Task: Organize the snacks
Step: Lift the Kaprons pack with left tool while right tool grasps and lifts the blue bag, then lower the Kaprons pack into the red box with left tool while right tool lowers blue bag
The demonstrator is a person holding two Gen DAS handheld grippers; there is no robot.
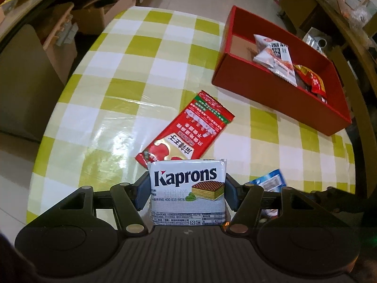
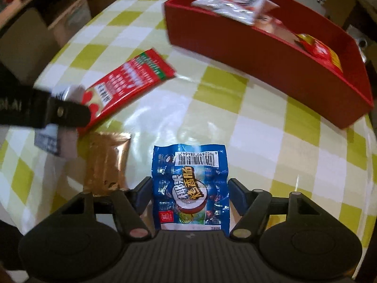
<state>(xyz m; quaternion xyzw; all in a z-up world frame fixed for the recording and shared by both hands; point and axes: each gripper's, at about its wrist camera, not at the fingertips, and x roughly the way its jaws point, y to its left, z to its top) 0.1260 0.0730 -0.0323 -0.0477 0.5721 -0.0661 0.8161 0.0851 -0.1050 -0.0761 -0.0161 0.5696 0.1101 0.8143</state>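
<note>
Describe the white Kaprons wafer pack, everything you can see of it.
The wafer pack is a squarish, flat packet in glossy white wrapper, with dark blue "Kaprons" lettering, a picture of a layered wafer, a printed date and small print below. It stands upright, face toward the left wrist camera, clamped at both side edges by the pads of the left tool, over the checked tablecloth. A red packet lies just behind it.

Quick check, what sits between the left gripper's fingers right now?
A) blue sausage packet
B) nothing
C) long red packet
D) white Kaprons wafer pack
D: in the left wrist view the white Kaprons wafer pack sits between the left gripper pads, which press its sides; the long red packet lies on the table beyond.
</note>
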